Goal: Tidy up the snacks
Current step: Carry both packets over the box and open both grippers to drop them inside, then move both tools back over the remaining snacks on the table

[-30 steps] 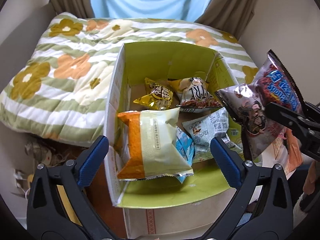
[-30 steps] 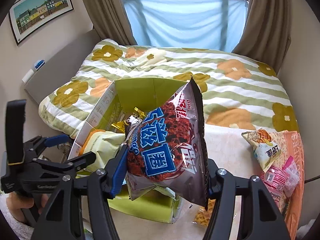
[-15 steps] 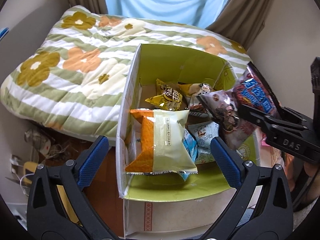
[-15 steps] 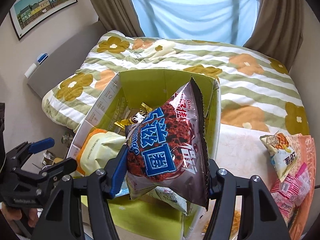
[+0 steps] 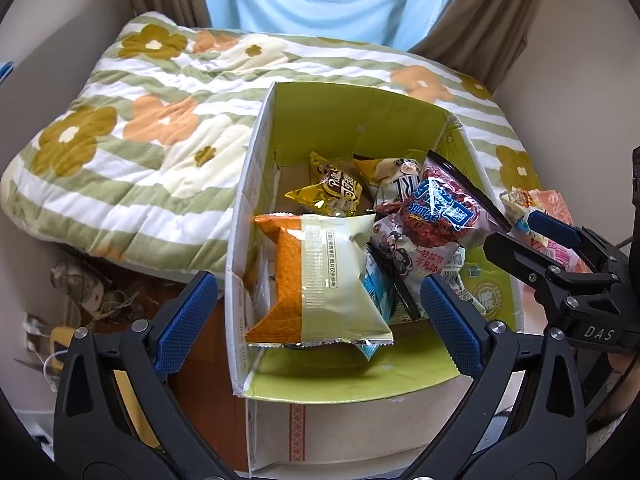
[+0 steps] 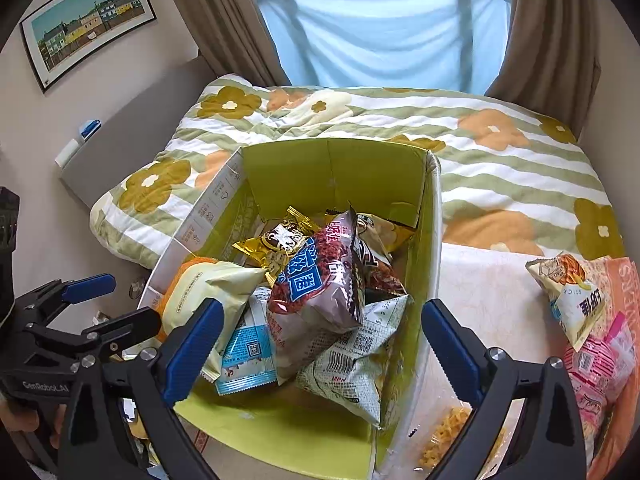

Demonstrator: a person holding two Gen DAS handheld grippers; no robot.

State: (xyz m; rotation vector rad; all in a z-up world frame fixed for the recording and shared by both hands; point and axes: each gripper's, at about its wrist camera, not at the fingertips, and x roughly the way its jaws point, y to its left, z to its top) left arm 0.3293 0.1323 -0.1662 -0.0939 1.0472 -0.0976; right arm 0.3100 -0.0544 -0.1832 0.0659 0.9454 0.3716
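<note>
A cardboard box with a green inside [image 5: 360,120] [image 6: 332,168] stands against the bed and holds several snack bags. The dark red and blue snack bag [image 5: 440,212] [image 6: 316,280] lies free on top of the pile in the box. An orange and pale green bag [image 5: 320,272] [image 6: 204,292] lies at the box's left. My right gripper [image 6: 320,348] [image 5: 528,228] is open and empty, just above the box's near right side. My left gripper [image 5: 316,312] [image 6: 104,300] is open and empty over the box's near left edge.
A flowered quilt [image 5: 132,152] covers the bed behind and left of the box. More snack bags [image 6: 576,300] lie on the surface to the right of the box. A clear bag of yellow snacks [image 6: 444,436] lies by the box's right wall. Cables and clutter [image 5: 88,292] lie on the floor at left.
My right gripper opened and let go of the dark red and blue bag, which dropped onto the pile in the box. Both grippers moved a little closer over the box.
</note>
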